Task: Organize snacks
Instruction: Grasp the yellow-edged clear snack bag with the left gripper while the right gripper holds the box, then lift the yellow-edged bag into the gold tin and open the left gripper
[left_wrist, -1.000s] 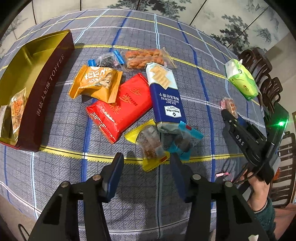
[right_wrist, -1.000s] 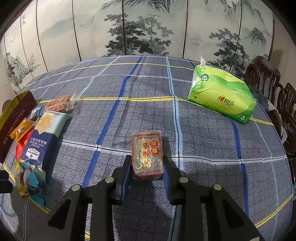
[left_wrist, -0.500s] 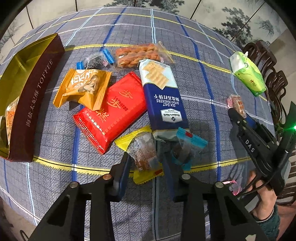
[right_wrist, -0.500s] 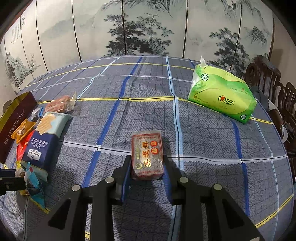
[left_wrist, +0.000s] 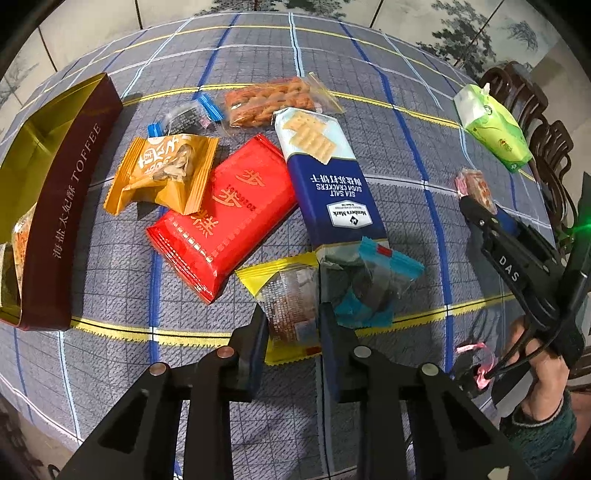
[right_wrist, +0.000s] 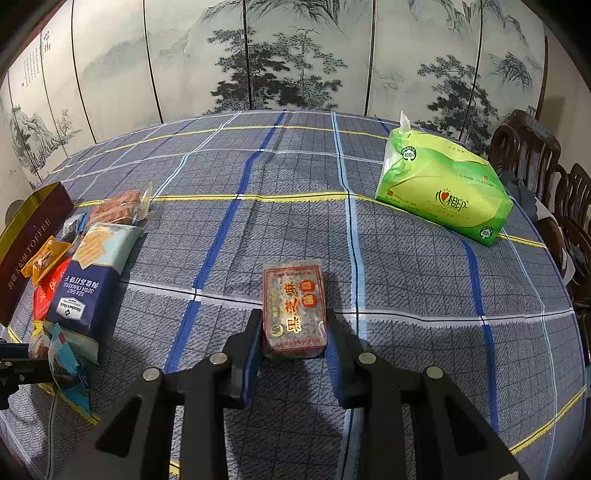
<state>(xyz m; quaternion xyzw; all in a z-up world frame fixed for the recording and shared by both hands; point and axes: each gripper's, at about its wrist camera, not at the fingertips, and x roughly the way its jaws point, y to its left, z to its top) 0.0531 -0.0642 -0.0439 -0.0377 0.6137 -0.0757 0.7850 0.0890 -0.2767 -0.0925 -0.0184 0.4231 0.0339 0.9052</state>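
Note:
Snacks lie in a pile on the checked tablecloth. My left gripper has its jaws closed on a yellow-edged clear snack packet that lies on the cloth. Around it are a blue cracker pack, a red packet, an orange packet, a blue-edged clear packet and a twisted-snack bag. My right gripper is shut on a red-framed sesame cake block, held low over the cloth; it also shows in the left wrist view.
A maroon and gold TOFFEE box stands open at the left with some snacks inside. A green tissue pack lies at the far right. Dark wooden chairs stand beyond the table's right edge. A painted screen stands behind the table.
My left gripper moved forward and down to the yellow-edged packet and its jaws closed from wide open onto it. The right gripper with the sesame block stayed still.

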